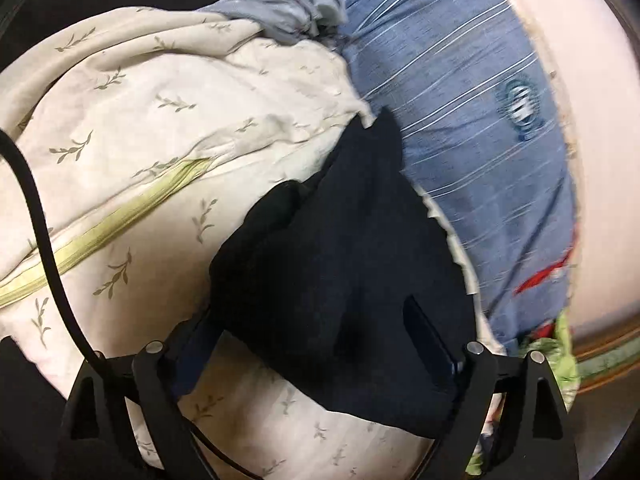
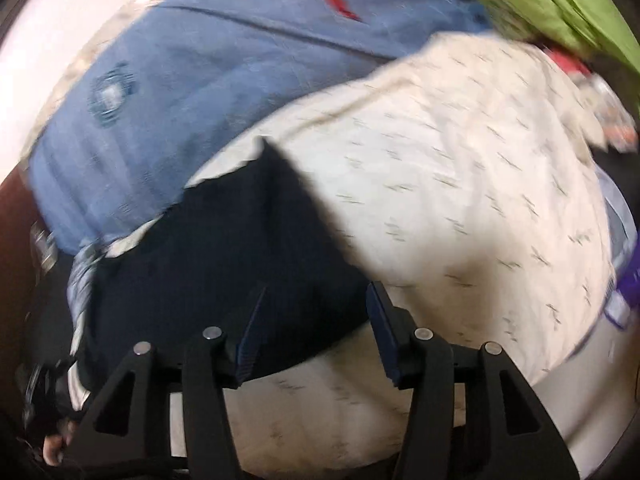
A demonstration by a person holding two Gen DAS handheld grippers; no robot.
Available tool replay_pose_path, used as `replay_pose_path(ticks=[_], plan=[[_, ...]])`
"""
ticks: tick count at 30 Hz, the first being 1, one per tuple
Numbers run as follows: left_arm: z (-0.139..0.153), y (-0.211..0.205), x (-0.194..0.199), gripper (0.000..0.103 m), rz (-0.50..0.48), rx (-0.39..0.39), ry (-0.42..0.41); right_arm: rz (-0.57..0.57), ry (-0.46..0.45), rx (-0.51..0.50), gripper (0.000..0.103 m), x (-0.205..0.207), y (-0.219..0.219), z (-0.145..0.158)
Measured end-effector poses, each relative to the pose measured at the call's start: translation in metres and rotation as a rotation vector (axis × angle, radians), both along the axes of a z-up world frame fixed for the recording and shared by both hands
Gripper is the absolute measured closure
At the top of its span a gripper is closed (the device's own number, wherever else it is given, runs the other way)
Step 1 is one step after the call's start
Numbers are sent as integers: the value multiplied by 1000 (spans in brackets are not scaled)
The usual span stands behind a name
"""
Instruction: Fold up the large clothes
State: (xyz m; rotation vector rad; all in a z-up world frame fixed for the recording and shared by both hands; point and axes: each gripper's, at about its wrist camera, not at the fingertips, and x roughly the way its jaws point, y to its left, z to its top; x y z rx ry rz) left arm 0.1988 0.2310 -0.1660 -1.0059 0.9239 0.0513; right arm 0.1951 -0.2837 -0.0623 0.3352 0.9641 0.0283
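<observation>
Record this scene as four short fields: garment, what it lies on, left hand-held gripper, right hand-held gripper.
garment: dark garment, bunched
lies on: cream leaf-print bedding, beside a blue striped cloth
left hand-held gripper: jaws wide apart, garment between them, pads not pressing
right hand-held gripper: jaws apart, above the garment's edge, not gripping

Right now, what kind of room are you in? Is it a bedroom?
Probably a bedroom. Everything lies on soft bedding: a cream leaf-print cover with a zip, and a blue striped quilt. A dark garment lies on top, and a pale wall stands behind.
</observation>
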Motion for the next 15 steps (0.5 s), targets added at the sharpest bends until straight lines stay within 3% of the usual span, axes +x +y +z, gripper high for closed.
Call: replay_pose_path(ticks=[2,3,4,8,9,11,15], plan=[[0,-6,4,13,18,54,44,104,-42,-19,37,1,33,7],[1,-9,6,13,27,102,78,141,-52,-46,27,4,48,7],[3,-11,6,13,28,148,102,181,-60,-84,26,8,68,4],[18,-44,20,13,-48,535,215,280,5,-281,26,28,123,-25],[19,-51,22,13,-79,590,216,296,21,-304,26,31,129,-33],[18,-61,24,13,-112,638,210,310,73,-342,26,37,135,-51],[14,-66,21,7,-123,658,197,325,116,-444,24,39,135,-81]])
